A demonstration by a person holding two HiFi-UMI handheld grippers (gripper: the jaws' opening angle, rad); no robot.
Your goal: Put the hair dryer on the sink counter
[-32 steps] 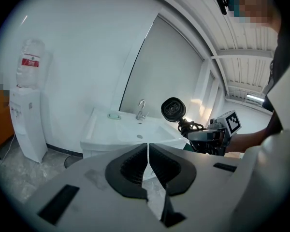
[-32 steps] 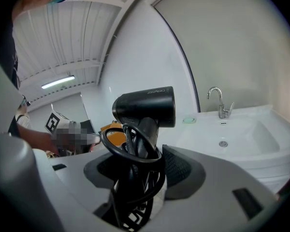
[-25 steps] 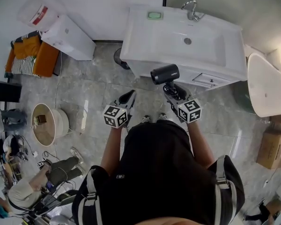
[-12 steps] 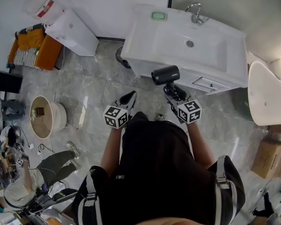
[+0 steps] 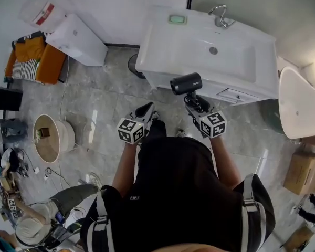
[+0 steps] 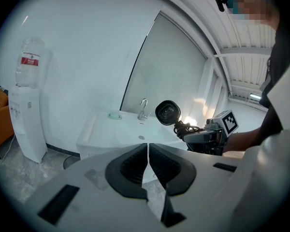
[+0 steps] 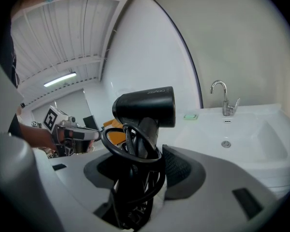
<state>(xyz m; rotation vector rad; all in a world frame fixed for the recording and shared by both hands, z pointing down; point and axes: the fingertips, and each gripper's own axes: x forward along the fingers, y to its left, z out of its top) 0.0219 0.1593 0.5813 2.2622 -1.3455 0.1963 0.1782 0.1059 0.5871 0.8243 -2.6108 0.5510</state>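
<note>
Hair dryer (image 5: 186, 83) clamped in rt tool (image 5: 192, 98), near sink counter (image 5: 163, 46).

Person: black short-sleeved top (image 5: 173, 193), grey shoulder straps (image 5: 250, 203); left gripper (image 5: 147, 109) and right gripper (image 5: 191, 100): grey bodies, black-and-white marker cubes (image 5: 130, 130).

Matt black plastic hair dryer (image 5: 186, 83); glossy white sink counter (image 5: 163, 51); chrome faucet (image 5: 219, 13)

Black hair dryer (image 5: 186, 83); white sink counter (image 5: 163, 41).
</note>
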